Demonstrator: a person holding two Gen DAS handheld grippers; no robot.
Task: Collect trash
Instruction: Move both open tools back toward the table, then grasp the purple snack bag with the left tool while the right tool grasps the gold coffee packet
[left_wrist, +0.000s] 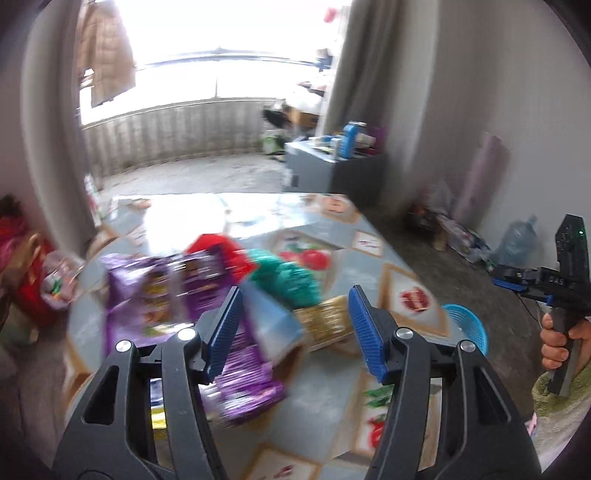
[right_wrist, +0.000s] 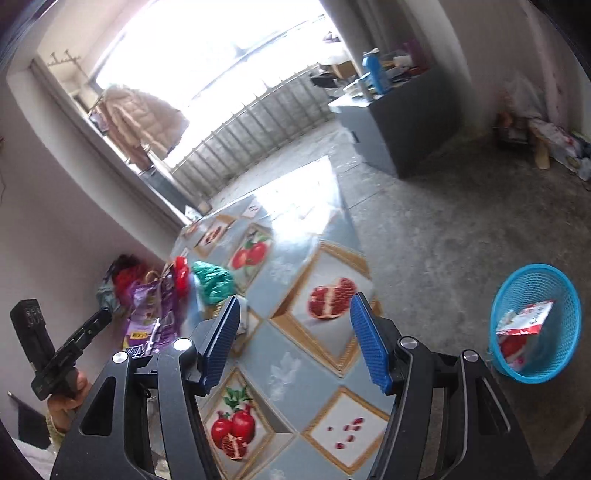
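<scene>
One wrapper (right_wrist: 524, 317) lies in the bin (right_wrist: 561, 363); both tools gape empty, wrappers (left_wrist: 177, 291) ahead of left tool (left_wrist: 293, 328) on the surface (right_wrist: 295, 258) remain.

Pale plaster walls (right_wrist: 55, 206); rough grey concrete floor (right_wrist: 443, 229). Wide overexposed window (right_wrist: 207, 48) at 12 o'clock, grey ribbed radiator (right_wrist: 258, 122) beneath. Grey curtain (left_wrist: 365, 66), 1 o'clock. Dark grey cabinet (right_wrist: 402, 122), 2 o'clock.

One table (right_wrist: 295, 354), and on it a heap: two purple packets (left_wrist: 159, 284) at least, one red wrapper (left_wrist: 225, 251), one green bag (left_wrist: 295, 280), one gold pack (left_wrist: 328, 321). One blue basket (right_wrist: 535, 373) on the floor, one red-and-white packet (right_wrist: 524, 317) inside. Two grippers, left (left_wrist: 295, 325) and right (right_wrist: 295, 332).
</scene>
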